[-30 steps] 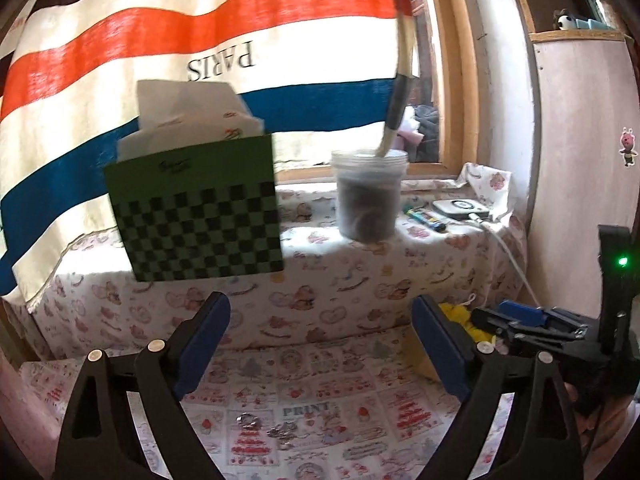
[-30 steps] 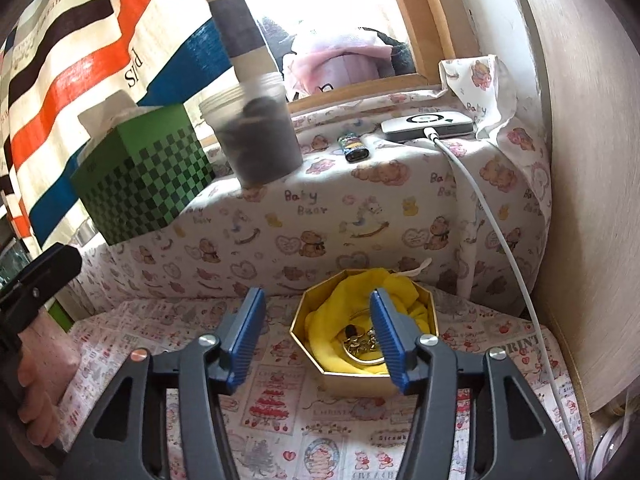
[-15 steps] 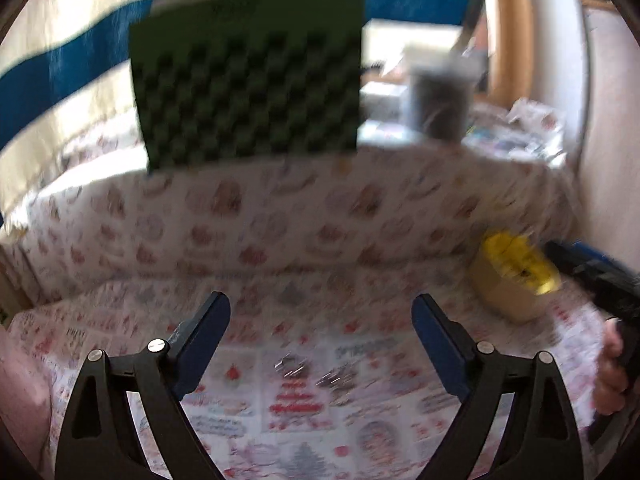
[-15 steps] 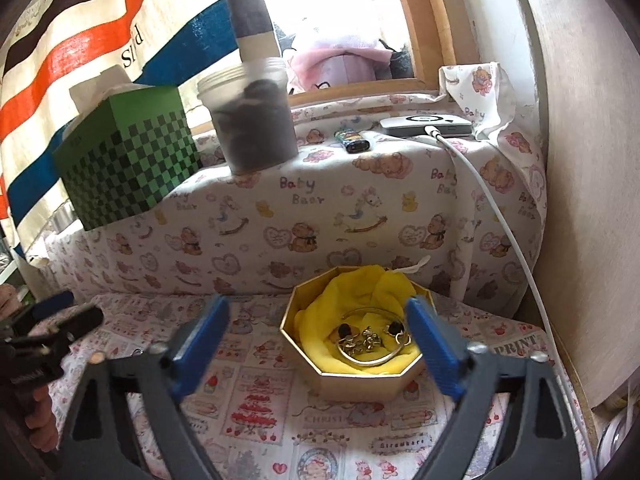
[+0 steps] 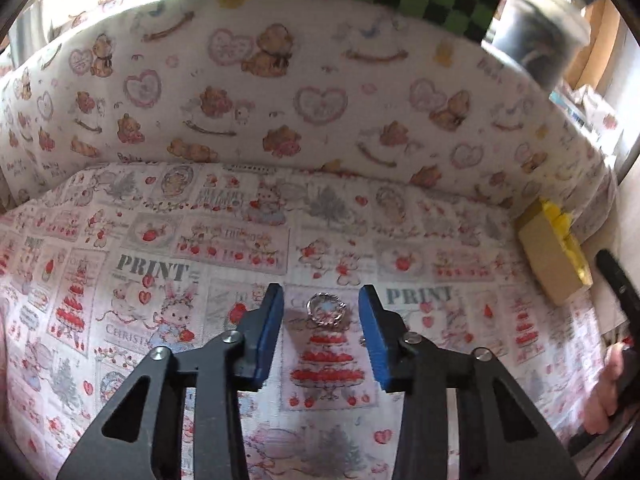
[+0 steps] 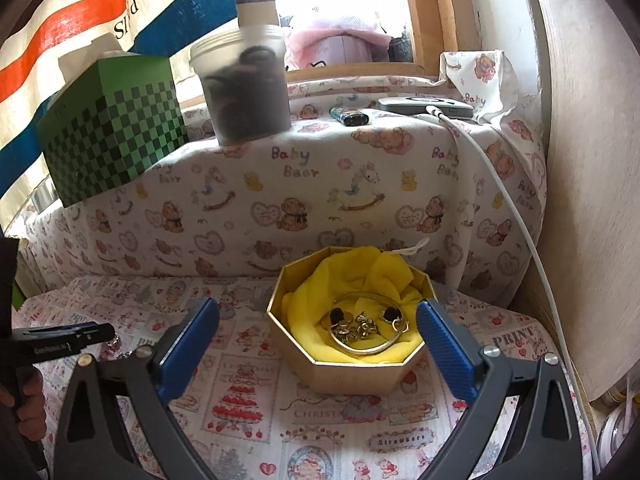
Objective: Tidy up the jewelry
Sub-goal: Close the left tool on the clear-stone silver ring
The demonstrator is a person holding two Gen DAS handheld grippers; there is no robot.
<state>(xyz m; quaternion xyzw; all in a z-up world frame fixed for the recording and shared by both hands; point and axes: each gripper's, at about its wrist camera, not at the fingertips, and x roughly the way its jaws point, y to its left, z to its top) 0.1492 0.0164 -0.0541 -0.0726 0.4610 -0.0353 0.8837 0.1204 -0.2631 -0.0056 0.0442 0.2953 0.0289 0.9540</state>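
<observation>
Left claw (image 5: 320,312) closing around ring (image 5: 326,309), pads not yet touching; right claw (image 6: 318,344) spread wide, opening, empty, before jewelry box (image 6: 352,374).

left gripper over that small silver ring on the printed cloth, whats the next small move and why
Probably finish closing the left gripper on the small silver ring. The ring lies flat on the printed cloth between the blue pads, which are closing but still stand clear of it on both sides. Then carry it to the gold octagonal box with yellow lining, where other jewelry already sits.
</observation>
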